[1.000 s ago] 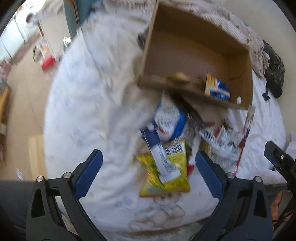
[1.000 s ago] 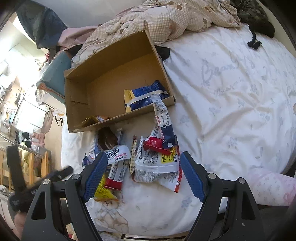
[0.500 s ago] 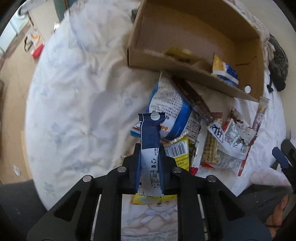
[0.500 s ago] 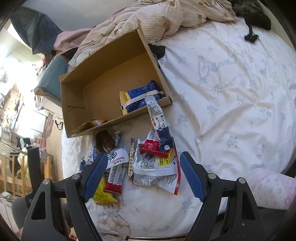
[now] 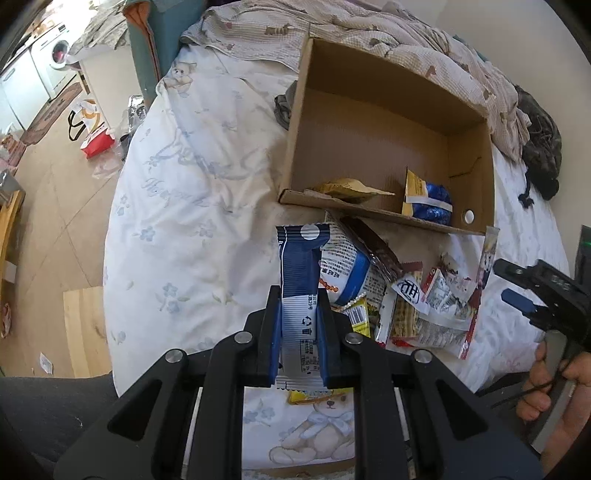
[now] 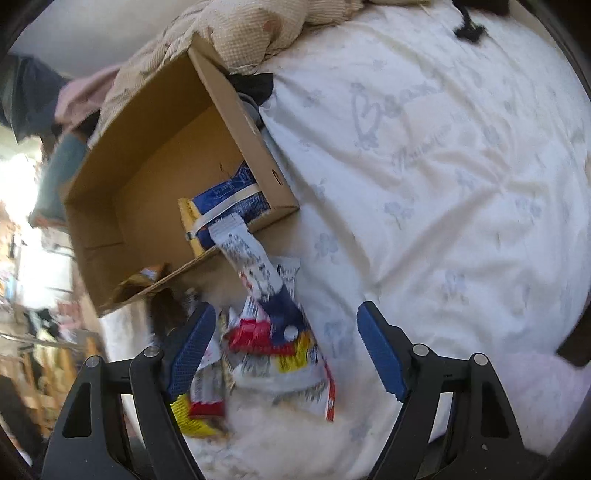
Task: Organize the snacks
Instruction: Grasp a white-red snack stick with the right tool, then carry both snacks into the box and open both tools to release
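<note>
My left gripper [image 5: 298,332] is shut on a long blue and white snack packet [image 5: 301,273], lifted above the pile. Behind it a cardboard box [image 5: 373,125] lies open on the bed, with a yellow-brown packet [image 5: 347,186] and a blue and yellow packet [image 5: 428,195] inside. A pile of snack packets [image 5: 406,295] lies in front of the box. My right gripper [image 6: 286,347] hangs over that pile, jaws closing but still wide, with a red, white and yellow packet [image 6: 273,343] between the pads, not pressed. A blue and white stick packet [image 6: 255,266] leans on the box edge [image 6: 258,147].
The white flowered bedsheet [image 5: 184,206] spreads left of the box. A crumpled checked quilt [image 5: 369,33] and dark cloth [image 5: 539,147] lie behind it. The floor [image 5: 48,192] with bags drops off at far left. A hand [image 5: 546,376] holds the right gripper's handle.
My left gripper closed on the blue and white packet and lifted it off the pile. My right gripper came down closer to the pile and rolled.
</note>
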A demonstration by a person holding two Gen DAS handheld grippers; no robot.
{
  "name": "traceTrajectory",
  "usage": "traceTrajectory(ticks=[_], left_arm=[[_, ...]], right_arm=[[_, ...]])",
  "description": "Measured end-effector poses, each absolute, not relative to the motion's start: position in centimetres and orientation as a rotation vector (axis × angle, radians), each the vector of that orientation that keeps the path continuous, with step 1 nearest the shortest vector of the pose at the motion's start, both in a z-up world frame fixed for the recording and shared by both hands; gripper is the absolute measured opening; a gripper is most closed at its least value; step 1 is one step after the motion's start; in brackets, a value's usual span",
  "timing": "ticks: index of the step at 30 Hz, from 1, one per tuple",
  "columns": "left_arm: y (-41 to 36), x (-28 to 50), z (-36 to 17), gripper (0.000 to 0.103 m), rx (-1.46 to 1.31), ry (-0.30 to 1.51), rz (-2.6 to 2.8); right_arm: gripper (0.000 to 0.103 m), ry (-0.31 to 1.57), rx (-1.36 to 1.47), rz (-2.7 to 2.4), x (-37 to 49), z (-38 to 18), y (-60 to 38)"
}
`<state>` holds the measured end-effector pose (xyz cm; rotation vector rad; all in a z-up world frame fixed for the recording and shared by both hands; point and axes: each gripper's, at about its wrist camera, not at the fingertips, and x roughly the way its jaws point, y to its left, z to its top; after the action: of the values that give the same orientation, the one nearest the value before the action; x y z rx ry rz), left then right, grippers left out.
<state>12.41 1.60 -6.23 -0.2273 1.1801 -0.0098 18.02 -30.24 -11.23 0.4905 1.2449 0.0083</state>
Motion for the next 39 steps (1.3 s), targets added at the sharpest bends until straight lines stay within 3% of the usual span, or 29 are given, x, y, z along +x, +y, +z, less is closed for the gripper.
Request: traceTrajectory(ticks=[9,12,13,14,39], left_arm=[[1.4,12.8,-7.0,0.013,-0.209,1.177,0.015],[1.3,12.9,-7.1,0.013,-0.207,1.174,0.017],[1.3,12.9,-7.1,0.013,-0.204,1.17,0.019],[1.3,12.9,-7.1,0.013,-0.202,1.166,0.022],[2.0,12.4,-5.1,0.013,-0.188,1.047,0.072]], right_arm=[[0.061,1.257,0.331,0.034,20.6,-12.5,-27.2],[0.044,1.271,0.311,0.037,20.9,-12.9,-26.7],[0.028,1.279,0.298,0.038,20.9,-12.9,-26.6],[0.02,1.28,0.28,0.035,20.9,-13.0,-26.5],[0.019,0.849,0.449,0.314,14.2,-2.3,-27.2]])
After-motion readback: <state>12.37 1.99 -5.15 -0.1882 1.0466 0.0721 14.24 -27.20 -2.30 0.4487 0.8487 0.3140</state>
